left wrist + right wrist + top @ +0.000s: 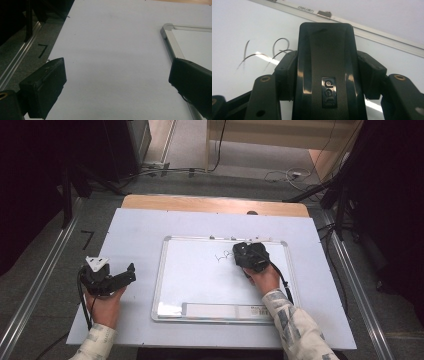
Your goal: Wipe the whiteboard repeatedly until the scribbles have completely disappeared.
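The right tongs [245, 251] are clamped on a black whiteboard eraser [325, 75], one jaw against each long side, as the right gripper view shows. The eraser rests on the whiteboard [200, 275] toward its upper right, about 1 o'clock from the board's middle, just beside dark pen marks [262, 53] that lie at the eraser's 9 o'clock. The person's right hand [264, 279] holds these tongs from 6 o'clock.

The left tongs [131, 272] stand wide open and hold nothing; in the left gripper view the jaws are far apart with bare table [112, 62] between them. They sit at the whiteboard's 9 o'clock, off its frame, held by the left hand [106, 306].
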`<move>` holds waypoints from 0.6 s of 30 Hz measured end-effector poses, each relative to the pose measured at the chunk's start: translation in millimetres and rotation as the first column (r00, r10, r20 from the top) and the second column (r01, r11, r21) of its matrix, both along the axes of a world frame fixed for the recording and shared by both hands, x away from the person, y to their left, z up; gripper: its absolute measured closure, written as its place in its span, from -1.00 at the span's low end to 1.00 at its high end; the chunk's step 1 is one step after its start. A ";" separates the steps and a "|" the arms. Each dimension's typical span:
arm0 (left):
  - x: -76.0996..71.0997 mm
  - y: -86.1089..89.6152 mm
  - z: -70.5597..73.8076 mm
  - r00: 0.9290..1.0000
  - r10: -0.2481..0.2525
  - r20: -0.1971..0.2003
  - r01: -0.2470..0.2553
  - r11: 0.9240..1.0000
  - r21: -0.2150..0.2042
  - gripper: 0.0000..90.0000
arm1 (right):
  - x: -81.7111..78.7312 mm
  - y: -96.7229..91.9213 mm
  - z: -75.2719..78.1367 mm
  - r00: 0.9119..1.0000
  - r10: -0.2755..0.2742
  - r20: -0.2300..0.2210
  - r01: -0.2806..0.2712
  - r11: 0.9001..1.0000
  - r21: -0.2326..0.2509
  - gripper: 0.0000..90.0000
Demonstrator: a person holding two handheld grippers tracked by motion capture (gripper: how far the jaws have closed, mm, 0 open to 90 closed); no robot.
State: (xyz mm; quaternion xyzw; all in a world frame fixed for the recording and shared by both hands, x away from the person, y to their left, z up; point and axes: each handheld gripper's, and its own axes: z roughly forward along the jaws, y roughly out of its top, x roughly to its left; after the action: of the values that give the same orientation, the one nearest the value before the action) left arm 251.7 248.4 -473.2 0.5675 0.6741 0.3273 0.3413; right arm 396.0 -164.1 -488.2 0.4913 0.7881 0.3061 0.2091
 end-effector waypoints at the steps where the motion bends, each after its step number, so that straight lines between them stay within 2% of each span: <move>1: 0.1 0.0 -0.1 1.000 -0.001 -0.002 0.001 1.000 0.003 -0.96 | 1.7 -1.1 -0.1 1.000 -0.006 0.002 0.006 1.000 0.002 -0.16; 11: 4.3 -5.4 0.7 1.000 -0.012 0.001 0.012 1.000 0.007 -0.96 | 12.1 6.8 -0.8 1.000 -0.015 0.016 0.015 1.000 0.001 -0.16; 18: 6.7 -5.3 -0.3 1.000 -0.016 -0.003 0.016 1.000 0.006 -0.96 | 16.5 21.7 -0.8 1.000 0.013 0.019 -0.013 1.000 -0.009 -0.16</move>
State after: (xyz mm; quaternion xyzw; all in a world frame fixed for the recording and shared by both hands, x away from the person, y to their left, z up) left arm 258.4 243.1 -473.5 0.5743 0.6691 0.3257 0.3412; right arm 412.4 -142.4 -489.0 0.4824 0.7907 0.3084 0.2167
